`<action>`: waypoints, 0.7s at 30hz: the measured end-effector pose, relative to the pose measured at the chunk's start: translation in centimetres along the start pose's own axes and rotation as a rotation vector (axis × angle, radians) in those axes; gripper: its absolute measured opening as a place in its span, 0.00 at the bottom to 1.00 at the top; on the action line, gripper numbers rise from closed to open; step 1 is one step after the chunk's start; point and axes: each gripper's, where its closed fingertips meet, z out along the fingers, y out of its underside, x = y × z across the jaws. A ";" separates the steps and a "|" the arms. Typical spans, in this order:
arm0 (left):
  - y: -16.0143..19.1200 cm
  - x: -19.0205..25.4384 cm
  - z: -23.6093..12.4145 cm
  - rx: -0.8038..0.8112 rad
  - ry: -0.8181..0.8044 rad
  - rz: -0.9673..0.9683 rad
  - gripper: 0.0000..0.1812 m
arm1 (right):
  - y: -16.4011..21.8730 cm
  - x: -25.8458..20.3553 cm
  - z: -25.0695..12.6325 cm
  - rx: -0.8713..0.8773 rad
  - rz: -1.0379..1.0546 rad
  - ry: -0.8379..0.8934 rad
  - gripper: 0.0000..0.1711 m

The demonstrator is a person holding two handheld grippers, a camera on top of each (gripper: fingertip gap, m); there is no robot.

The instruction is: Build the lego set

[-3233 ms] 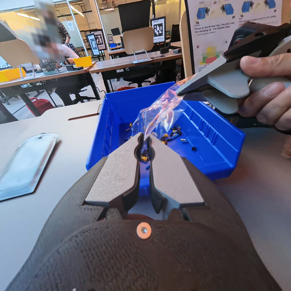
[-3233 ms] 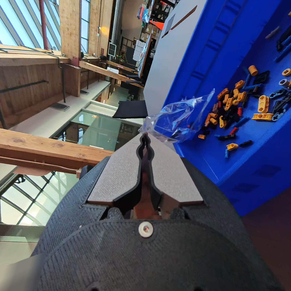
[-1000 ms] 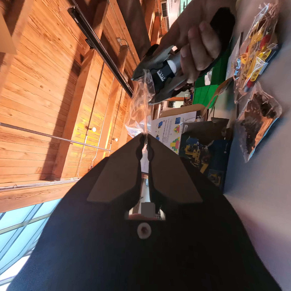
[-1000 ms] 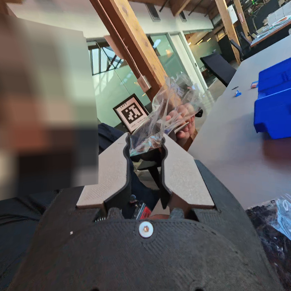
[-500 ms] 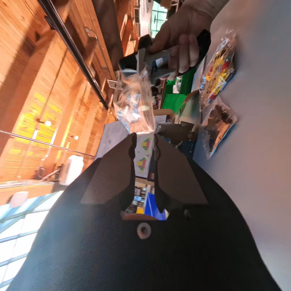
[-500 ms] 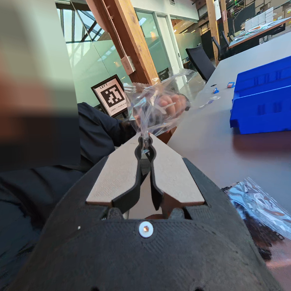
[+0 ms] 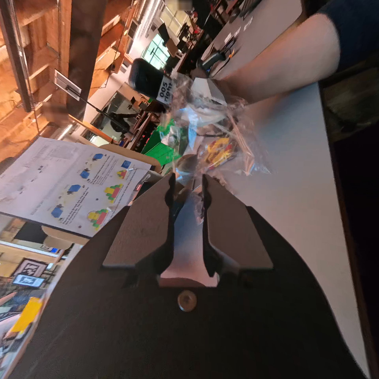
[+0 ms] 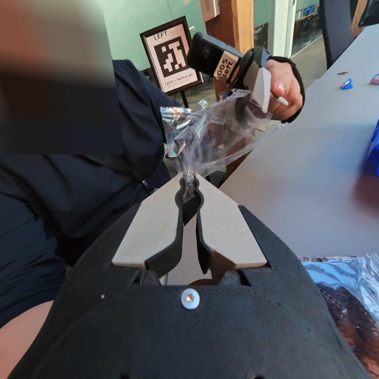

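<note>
My right gripper (image 8: 189,180) is shut on a pinched corner of a clear plastic bag (image 8: 207,135), which it holds in the air at the table's near edge. The bag looks almost empty. My left gripper (image 7: 188,176) is open, with its jaws a finger's width apart and the bag's (image 7: 207,125) loose edge just in front of its tips. In the right wrist view the left gripper (image 8: 253,114) sits at the bag's far end with the film draped around its fingers. The right gripper (image 7: 200,92) shows blurred beyond the bag in the left wrist view.
On the grey table (image 7: 287,194) lie a bag of yellow and red pieces (image 7: 219,151) and a bag of dark pieces (image 8: 348,291). An instruction sheet (image 7: 71,180) and green plates (image 7: 160,147) stand behind. A blue bin (image 8: 375,143) and small blue pieces (image 8: 346,85) are at the right.
My left gripper, shut on the bag a second ago, has opened. My right gripper has closed on the bag's corner. Both grippers have swung and drawn the bag out between them.
</note>
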 end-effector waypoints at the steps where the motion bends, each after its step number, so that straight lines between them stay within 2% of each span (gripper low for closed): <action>1: -0.3 0.1 0.0 0.015 0.015 -0.027 0.13 | 0.2 -0.1 0.2 -0.015 -0.001 -0.008 0.01; 9: -3.7 0.9 -0.5 0.215 0.195 -0.391 0.17 | 1.7 -1.1 1.6 -0.112 -0.044 -0.049 0.01; 15: -3.5 3.2 0.8 0.178 0.337 -0.518 0.21 | 3.4 -1.0 2.8 -0.210 -0.083 -0.040 0.01; 17: -3.7 4.1 1.1 0.180 0.376 -0.517 0.16 | 3.9 -0.8 3.1 -0.237 -0.083 -0.034 0.01; 19: -3.9 4.5 1.3 0.179 0.400 -0.513 0.04 | 4.4 -0.5 3.2 -0.261 -0.072 -0.025 0.01; 21: -3.6 4.7 1.3 0.153 0.430 -0.531 0.01 | 4.7 -0.1 3.0 -0.272 -0.059 -0.009 0.01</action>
